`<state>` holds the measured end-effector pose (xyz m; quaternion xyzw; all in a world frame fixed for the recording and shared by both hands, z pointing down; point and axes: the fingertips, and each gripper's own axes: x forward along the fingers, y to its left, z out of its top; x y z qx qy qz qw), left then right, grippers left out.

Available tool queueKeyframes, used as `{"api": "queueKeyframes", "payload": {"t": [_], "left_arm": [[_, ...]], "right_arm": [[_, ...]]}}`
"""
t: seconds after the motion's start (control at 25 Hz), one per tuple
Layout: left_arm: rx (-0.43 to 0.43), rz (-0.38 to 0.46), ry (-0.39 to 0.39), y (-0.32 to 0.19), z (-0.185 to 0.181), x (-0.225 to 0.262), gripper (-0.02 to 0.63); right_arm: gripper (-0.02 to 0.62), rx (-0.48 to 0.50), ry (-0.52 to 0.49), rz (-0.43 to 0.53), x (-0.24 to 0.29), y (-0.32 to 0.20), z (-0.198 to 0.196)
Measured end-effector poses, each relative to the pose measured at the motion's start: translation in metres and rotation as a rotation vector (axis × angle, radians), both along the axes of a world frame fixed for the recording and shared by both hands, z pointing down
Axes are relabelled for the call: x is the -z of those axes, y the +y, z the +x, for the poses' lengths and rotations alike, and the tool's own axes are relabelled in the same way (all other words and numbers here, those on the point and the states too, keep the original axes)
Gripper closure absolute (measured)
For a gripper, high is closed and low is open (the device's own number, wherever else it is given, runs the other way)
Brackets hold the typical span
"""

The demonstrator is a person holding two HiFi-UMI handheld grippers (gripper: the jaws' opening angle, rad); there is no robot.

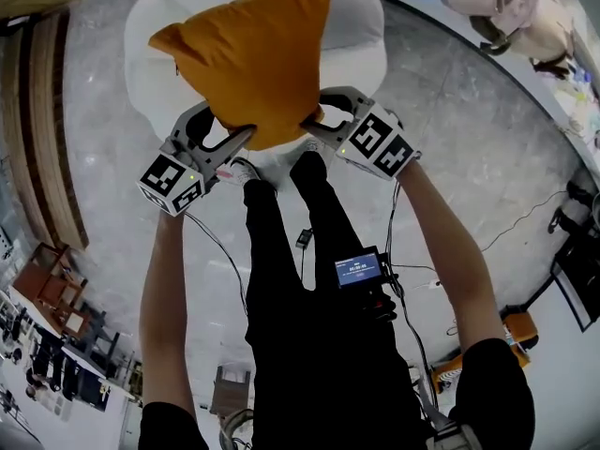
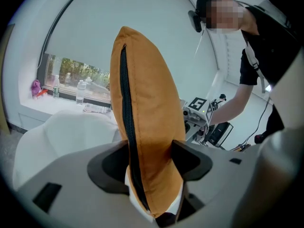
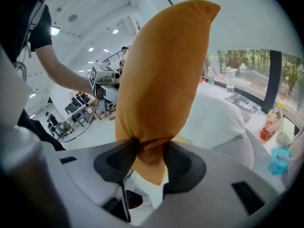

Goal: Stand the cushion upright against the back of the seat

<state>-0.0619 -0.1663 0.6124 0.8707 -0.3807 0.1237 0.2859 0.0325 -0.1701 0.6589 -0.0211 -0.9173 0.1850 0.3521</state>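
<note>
1. At the left, your left tool (image 1: 239, 144) is clamped on the lower left corner of the orange cushion (image 1: 258, 54). Its jaws stand partway apart only because the padded edge fills the gap between them. The cushion's dark zipper (image 2: 126, 122) runs straight up from that grip.
2. In the middle, the cushion is carried on edge between both tools, with its top corner pointing away from you. It is over the white seat (image 1: 361, 50), which lies just beyond your feet. Whether it touches the seat yet cannot be told.
3. At the right, your right tool (image 1: 314, 126) pinches the lower right corner. The fabric bunches between the pads, so these jaws sit close together on it.
4. Holding both bottom corners seems meant to keep the cushion tall and steady, so its base can be set down first and its face leaned on the seat's back.
5. Count: one cushion, one seat and two tools, both gripping.
</note>
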Motion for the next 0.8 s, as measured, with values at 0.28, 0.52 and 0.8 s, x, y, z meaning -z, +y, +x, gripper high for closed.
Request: {"api": "queueKeyframes", "payload": {"t": [0.28,0.52,0.8], "left_arm": [[-0.013,-0.017,-0.072,-0.038,0.001,-0.076,0.318],[-0.015,-0.043,-0.116,-0.058,-0.008,-0.135,0.316],[-0.016,-0.079,-0.207,-0.078,-0.020,-0.205,0.316]], "right_arm": [[0.405,0.014,0.061,0.089,-0.078,-0.039,-0.001],[0.413,0.024,0.124,0.194,-0.134,-0.063,-0.011],[0.416,0.023,0.152,0.244,-0.205,-0.085,-0.025]]}}
